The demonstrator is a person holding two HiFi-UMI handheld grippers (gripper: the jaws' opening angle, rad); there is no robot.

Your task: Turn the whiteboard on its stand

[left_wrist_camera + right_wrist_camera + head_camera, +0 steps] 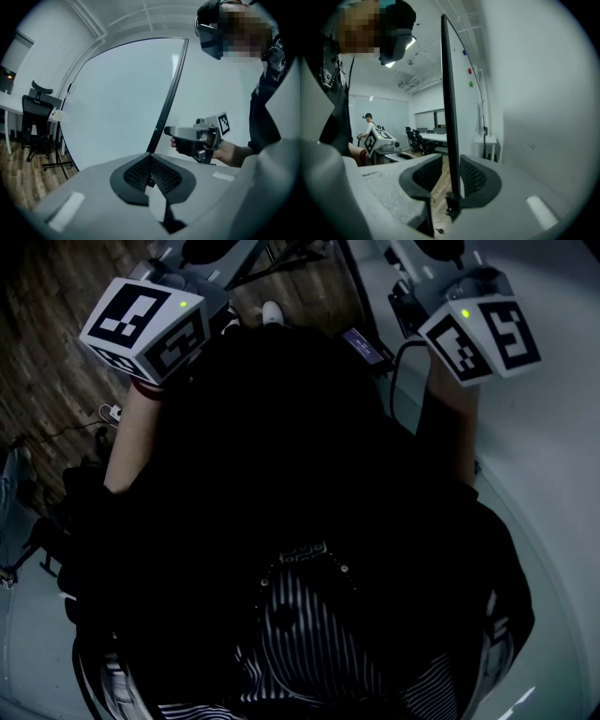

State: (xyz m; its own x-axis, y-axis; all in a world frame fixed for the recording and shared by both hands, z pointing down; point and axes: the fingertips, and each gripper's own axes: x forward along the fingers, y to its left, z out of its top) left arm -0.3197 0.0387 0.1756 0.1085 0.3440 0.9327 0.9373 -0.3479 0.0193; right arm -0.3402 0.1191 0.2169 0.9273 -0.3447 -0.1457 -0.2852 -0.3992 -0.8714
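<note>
Left gripper (151, 172) pads (138, 173) are closed in a V, pinching the dark frame edge (168, 93) of the whiteboard (122, 103). Right gripper (451, 165) has its jaws spread with that same edge standing between them. Its left pad (425, 172) is clearly off the frame; the right pad is just beside it, contact unclear. The board stands upright in front of the person, edge-on in the right gripper view.

Handling guess: a big stiff panel with a slick writing face, so pads would slip there. Take it by the frame edge, both grippers apart along it. It probably swings with some weight once moving, so turn it slowly. The pivot is not visible.
</note>
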